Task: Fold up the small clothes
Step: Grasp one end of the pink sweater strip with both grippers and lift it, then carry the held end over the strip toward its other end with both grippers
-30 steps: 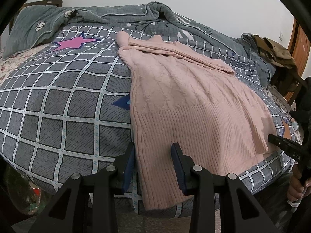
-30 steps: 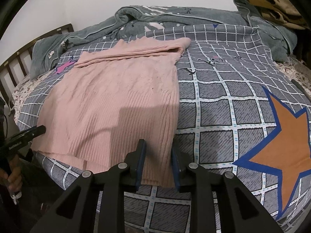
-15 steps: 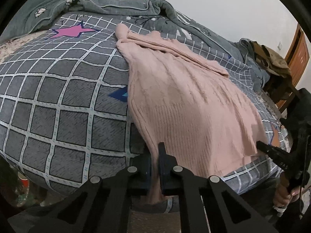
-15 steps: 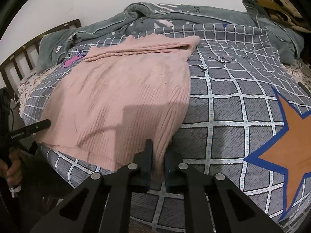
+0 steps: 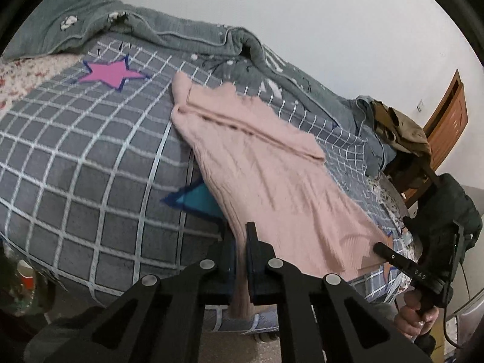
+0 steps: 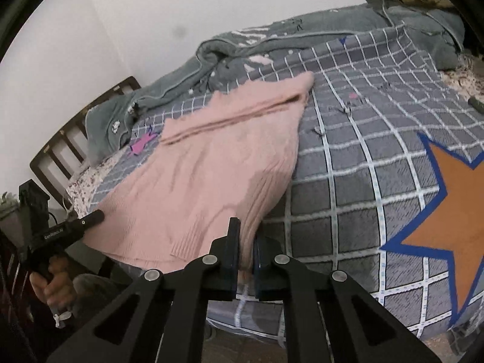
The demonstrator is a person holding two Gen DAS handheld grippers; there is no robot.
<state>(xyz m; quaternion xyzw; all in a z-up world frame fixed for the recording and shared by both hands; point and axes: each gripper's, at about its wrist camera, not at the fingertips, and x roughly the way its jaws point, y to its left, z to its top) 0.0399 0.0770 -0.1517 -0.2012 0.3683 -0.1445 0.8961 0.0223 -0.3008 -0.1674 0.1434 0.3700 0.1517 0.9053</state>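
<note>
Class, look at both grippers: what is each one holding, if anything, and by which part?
Both hold the pink sweater: the left gripper is shut on one corner of its ribbed bottom hem, and the right gripper is shut on the other corner.

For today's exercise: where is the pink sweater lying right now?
The pink sweater lies spread on the grey checked bedspread, its collar end toward the rumpled grey blanket by the wall, its near hem corners pinched in both tongs.
</note>
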